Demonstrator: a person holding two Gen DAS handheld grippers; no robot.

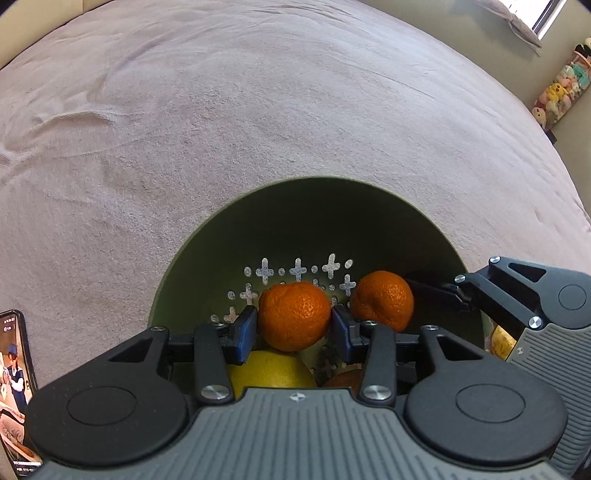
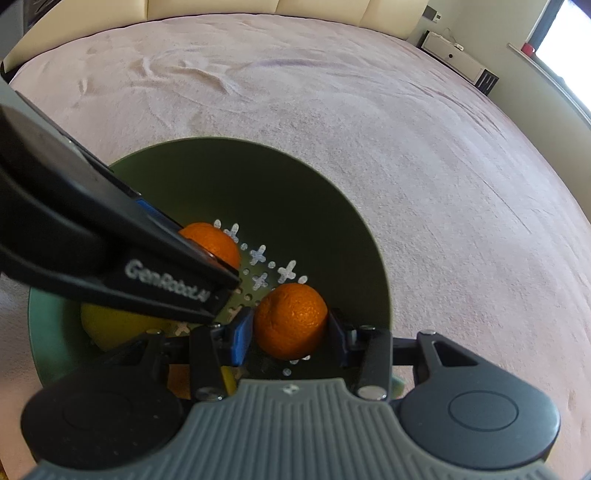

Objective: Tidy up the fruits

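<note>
Two oranges (image 1: 293,315) (image 1: 382,299) side by side in bowl (image 1: 207,251); lemon (image 1: 271,371) below; phone (image 1: 14,373) left of bowl.

Daylight from window (image 2: 561,33) far right of grippers (blown out); bowl (image 1: 369,221) interior shadowed; heavy fisheye bending at edges.

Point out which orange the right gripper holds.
The right gripper clamps the orange nearer the green bowl's right wall. The other orange sits between the left gripper's pads.
</note>
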